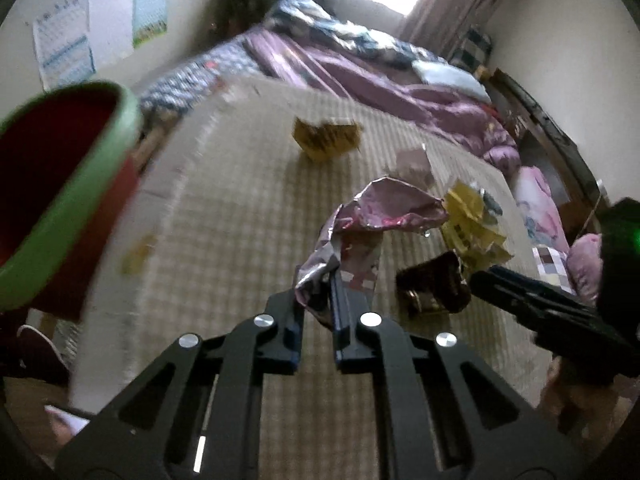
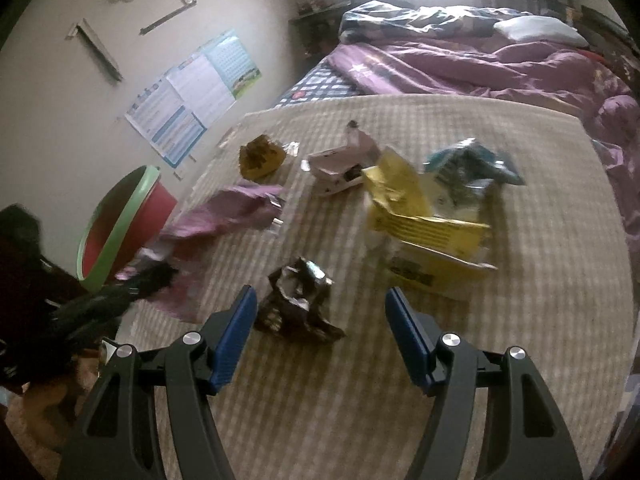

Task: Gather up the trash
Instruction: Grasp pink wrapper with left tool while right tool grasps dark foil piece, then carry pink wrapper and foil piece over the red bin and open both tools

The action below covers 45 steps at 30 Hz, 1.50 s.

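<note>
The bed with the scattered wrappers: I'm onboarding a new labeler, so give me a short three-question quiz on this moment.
1. True or false: the left gripper is shut on the pink foil wrapper.
2. Which piece lies nearest in front of the right gripper? A) mustard-yellow wrapper B) dark crumpled wrapper C) teal wrapper
3. Fill in: the red bin has a ____ rim.

Key: 1 true; 2 B; 3 green.
</note>
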Available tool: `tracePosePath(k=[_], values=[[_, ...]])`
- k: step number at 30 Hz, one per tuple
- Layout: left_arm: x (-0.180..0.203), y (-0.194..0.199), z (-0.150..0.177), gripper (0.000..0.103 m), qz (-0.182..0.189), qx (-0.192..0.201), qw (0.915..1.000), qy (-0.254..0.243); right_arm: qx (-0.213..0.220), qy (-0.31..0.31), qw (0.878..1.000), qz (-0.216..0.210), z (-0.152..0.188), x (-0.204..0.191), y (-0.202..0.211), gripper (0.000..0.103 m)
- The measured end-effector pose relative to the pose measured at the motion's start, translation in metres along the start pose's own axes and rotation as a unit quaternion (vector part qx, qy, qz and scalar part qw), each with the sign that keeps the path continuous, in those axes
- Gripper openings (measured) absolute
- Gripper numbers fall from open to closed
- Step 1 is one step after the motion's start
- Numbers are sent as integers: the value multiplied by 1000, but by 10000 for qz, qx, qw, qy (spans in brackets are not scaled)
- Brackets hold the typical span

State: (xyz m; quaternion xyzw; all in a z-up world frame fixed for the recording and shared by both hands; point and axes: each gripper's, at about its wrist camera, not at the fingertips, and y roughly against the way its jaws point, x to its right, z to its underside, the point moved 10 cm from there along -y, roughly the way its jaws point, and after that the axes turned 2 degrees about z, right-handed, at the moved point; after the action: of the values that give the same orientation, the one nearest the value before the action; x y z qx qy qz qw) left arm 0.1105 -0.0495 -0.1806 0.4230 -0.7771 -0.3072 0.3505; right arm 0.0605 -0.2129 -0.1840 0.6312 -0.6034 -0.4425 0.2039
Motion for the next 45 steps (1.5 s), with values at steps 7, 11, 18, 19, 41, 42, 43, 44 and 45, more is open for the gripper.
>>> tracePosePath(k=[7,11,18,19,41,42,43,44,45], values=[[-27,46,-16,11,-473,625,9969,-3,-143,192,9997,-43,2,-16,-21,65],[-49,65,-20,11,-727,816,9939,135,-201,342,9992,43,5,-26,-29,37],[-79,81,-14,11,-1000,928,9899,391,-41,543,9985,-95,0,-47,-25,29],[-82,82,-13,11,-1028,943,9893,419,-17,552,9984,-121,-4,-49,-25,29],[-115,111,-10,11,-1281,1202,9825,624,318,1100,9903,-792,-36,-140,-17,29],[-115,112,-11,11,-1292,1216,9821,628,309,1115,9899,-816,-36,-144,-19,29],[-114,112,-12,11,-1308,1236,9816,635,308,1125,9897,-829,-35,-146,-19,29],[-116,113,-13,11,-1316,1251,9813,641,308,1135,9895,-843,-35,-148,-20,29],[-118,114,-14,11,-1327,1274,9808,651,307,1146,9892,-862,-36,-151,-22,29]])
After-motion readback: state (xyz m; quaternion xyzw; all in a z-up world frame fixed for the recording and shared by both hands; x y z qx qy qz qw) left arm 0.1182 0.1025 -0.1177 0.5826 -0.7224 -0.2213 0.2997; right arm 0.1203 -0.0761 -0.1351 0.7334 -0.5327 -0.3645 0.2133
